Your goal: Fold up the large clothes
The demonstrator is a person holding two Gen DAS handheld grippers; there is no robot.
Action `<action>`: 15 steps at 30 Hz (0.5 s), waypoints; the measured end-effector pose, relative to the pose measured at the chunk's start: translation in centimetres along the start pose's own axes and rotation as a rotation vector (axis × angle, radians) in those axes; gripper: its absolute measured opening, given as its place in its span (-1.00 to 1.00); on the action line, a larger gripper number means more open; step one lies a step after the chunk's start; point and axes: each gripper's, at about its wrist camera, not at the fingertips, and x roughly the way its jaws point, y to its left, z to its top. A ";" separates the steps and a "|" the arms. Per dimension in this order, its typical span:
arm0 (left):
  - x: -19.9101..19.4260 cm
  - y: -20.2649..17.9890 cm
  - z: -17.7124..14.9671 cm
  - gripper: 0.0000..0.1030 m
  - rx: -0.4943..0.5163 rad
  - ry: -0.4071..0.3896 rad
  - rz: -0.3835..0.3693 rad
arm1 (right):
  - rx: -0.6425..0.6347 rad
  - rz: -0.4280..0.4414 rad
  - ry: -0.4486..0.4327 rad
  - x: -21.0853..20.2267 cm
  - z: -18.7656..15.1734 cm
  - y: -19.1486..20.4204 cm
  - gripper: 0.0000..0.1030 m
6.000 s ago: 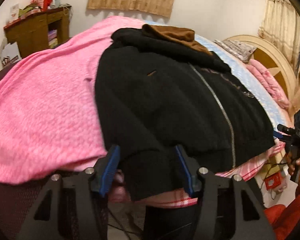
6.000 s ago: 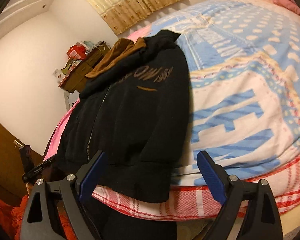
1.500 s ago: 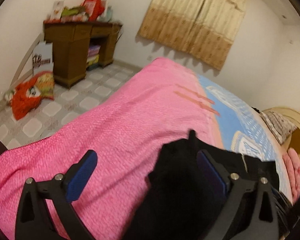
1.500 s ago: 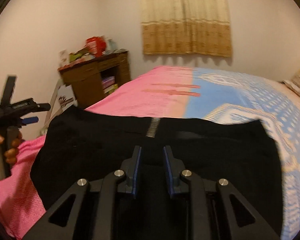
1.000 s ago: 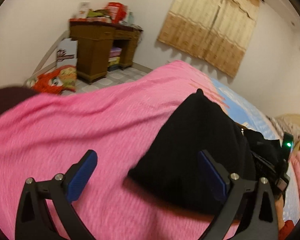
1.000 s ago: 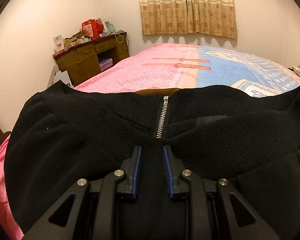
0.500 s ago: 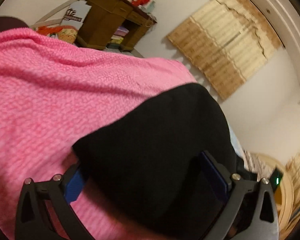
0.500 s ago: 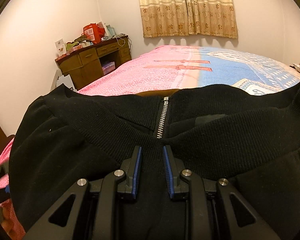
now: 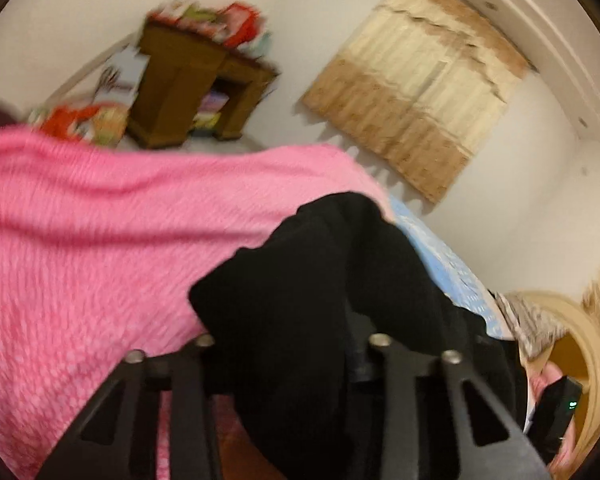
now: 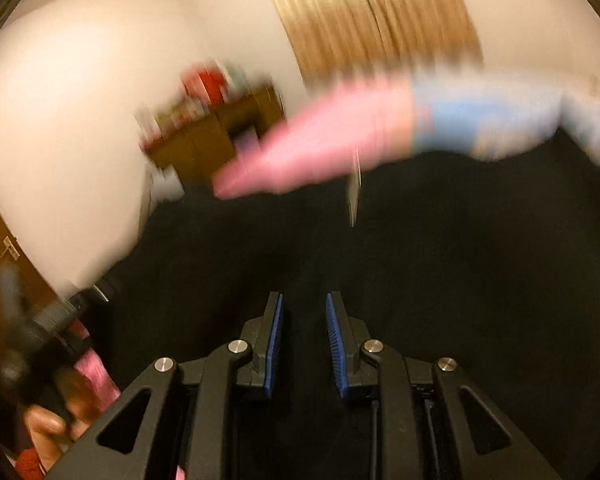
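Observation:
The black zip jacket (image 9: 340,260) lies bunched on the pink blanket (image 9: 100,240) of the bed. My left gripper (image 9: 292,320) has a thick fold of it between its fingers. Its jaws are closing, and the cloth hides both pads. In the right wrist view the jacket (image 10: 460,260) fills the lower half, its zipper (image 10: 354,196) running up the middle. My right gripper (image 10: 303,312) is shut on the black cloth, blue pads a narrow gap apart. The left gripper (image 10: 40,320) and the hand (image 10: 56,420) holding it show blurred at the left edge.
A wooden desk (image 9: 196,88) with clutter on top stands by the far wall, with a red bag (image 9: 76,120) on the floor beside it. Beige curtains (image 9: 416,92) hang behind the bed. A blue patterned quilt (image 9: 448,264) and a curved headboard (image 9: 580,340) lie to the right.
The left jaws have come in from wide apart onto the jacket's fold. The right wrist view has swung and rolled into blur, its jaws still on the cloth.

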 end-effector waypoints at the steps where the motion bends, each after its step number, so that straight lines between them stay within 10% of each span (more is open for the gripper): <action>1: -0.4 -1.0 0.4 -0.45 0.052 -0.017 -0.009 | 0.017 0.008 -0.002 -0.1 0.2 -0.2 -0.55; 10: -4.0 -13.1 -0.2 -0.58 0.496 -0.095 -0.191 | 0.152 0.164 0.107 -1.7 2.6 -2.6 -0.54; 15: -5.9 -19.6 -3.6 -0.61 0.703 -0.105 -0.359 | 0.188 0.221 0.014 -9.1 3.0 -7.0 -0.54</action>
